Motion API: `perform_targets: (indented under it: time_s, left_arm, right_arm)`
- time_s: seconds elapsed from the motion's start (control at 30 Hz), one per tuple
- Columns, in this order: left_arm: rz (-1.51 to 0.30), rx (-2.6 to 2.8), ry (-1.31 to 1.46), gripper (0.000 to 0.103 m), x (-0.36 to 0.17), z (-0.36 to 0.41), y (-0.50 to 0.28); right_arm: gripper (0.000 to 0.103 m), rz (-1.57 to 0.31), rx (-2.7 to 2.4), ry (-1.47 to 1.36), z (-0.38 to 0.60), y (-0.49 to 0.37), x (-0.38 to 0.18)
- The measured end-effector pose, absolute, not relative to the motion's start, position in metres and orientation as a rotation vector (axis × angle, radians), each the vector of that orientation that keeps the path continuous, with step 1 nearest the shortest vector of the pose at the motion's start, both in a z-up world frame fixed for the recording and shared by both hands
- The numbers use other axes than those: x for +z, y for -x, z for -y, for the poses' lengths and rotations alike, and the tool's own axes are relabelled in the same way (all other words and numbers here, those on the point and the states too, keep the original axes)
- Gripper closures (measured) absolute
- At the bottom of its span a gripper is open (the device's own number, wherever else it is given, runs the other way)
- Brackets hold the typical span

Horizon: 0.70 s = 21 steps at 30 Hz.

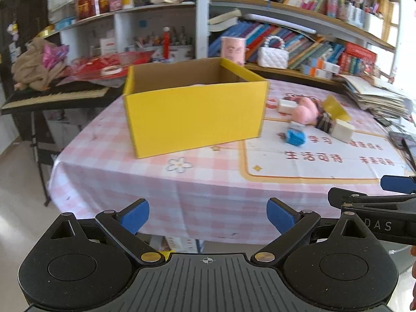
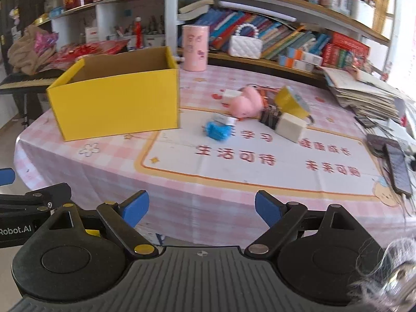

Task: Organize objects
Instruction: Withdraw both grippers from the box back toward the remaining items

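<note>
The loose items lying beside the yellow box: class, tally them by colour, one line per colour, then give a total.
White blocks: 2, one by the pink toy, one nearer
Pink plush toy: 1
Blue toy: 1
Yellow carton: 1
Plaid item: 1
Total: 6

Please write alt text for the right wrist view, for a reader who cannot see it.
An open, empty gripper hovers before a table with a pink checked cloth. On it stand a yellow box and, to its right, a blue toy, a pink toy and a white block.
</note>
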State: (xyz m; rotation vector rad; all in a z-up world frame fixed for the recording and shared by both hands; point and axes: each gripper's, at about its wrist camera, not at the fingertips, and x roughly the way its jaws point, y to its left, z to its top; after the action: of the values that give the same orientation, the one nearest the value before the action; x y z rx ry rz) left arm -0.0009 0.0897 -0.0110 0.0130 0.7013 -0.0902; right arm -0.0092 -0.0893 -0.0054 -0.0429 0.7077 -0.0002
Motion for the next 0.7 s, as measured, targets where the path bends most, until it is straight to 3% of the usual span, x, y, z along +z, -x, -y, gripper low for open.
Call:
perform_targets:
  time_s: [0.7]
  left_arm:
    - [-0.715, -0.244, -0.054, 0.005, -0.015, -0.030, -0.029]
  right_arm:
    - [0.013, -0.740, -0.166, -0.004, 0.149, 0.004, -0.009]
